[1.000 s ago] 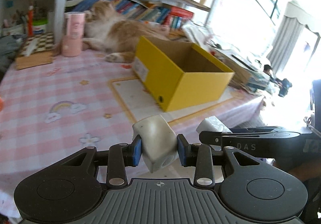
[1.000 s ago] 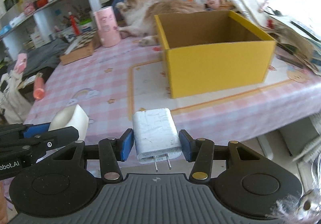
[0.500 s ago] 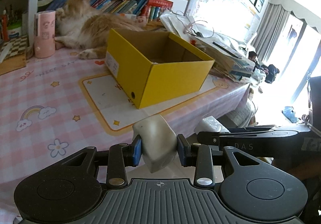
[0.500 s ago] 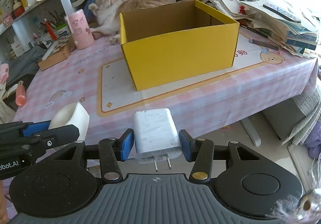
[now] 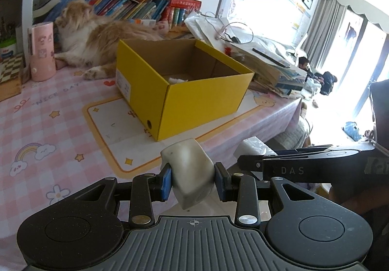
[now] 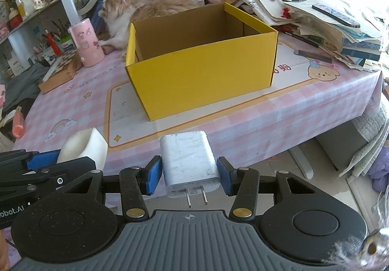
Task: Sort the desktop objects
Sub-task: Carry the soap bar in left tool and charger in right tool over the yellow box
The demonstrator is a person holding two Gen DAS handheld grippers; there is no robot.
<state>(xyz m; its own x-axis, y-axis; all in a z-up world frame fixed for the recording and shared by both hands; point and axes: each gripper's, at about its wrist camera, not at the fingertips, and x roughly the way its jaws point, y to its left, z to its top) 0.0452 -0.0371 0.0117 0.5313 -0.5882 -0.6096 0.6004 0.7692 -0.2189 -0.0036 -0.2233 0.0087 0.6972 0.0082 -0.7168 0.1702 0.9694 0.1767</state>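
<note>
The left tongs (image 5: 190, 181) are clamped on a white block (image 5: 188, 172) with rounded corners and a matte, slightly scuffed face, low in the middle of the left wrist view. The right tongs (image 6: 188, 175) are clamped on a white charger (image 6: 189, 161), a smooth rounded plastic slab whose two metal prongs point back toward the camera, low in the middle of the right wrist view. Both are held off the near edge of the tabletop (image 6: 73, 100).

Beyond them, in the centre of each view, an open yellow box (image 6: 201, 71) of plain cardboard stands on a white mat with an orange border. Something small and white lies inside it. The tabletop wears a glossy pink checked cloth printed with stars and rainbows.

At upper left a pink cylinder cup (image 5: 41, 52) stands upright, and a fluffy ginger-and-white cat (image 5: 97, 37) lies behind the box, against a row of books (image 5: 150, 8) on the shelf. A heap of papers (image 6: 328, 18) fills the upper right of the right wrist view; bright curtained windows sit at the right of the left wrist view.
</note>
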